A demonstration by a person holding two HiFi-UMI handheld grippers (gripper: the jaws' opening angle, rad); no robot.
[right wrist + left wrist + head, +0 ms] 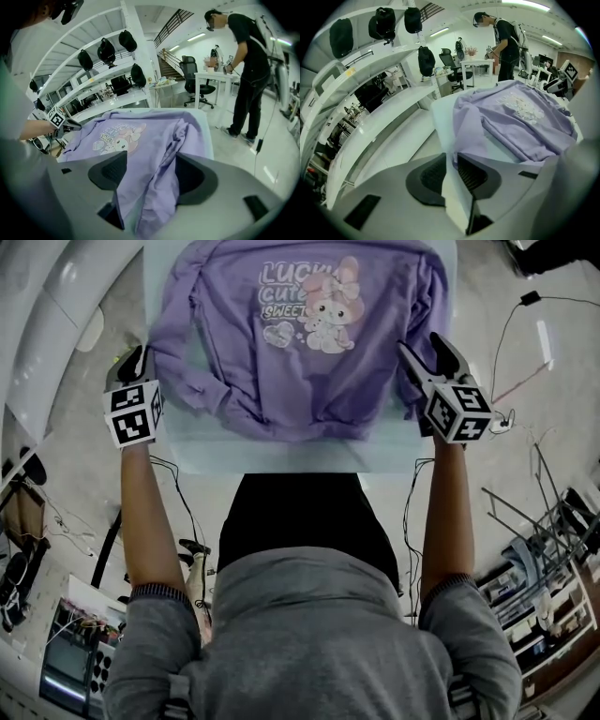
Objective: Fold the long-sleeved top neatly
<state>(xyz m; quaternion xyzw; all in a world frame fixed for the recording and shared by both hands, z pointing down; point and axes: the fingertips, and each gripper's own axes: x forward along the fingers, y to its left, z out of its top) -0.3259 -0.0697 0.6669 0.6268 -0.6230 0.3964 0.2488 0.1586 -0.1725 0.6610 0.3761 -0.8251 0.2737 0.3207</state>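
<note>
My left claw (452, 158) is nearly pressed together, pinching the smooth pale bench cover (440, 117) beside the soft lilac long-sleeved top (281, 371) that lies spread on it, print up, while my right claw (151, 157), spread wide, grips a thick rumpled bunch of its sleeve (161, 140).

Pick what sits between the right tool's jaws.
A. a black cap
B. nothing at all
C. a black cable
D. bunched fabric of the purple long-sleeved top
D: in the right gripper view, bunched fabric of the purple long-sleeved cartoon-print top fills the gap inside the right tool.
</note>
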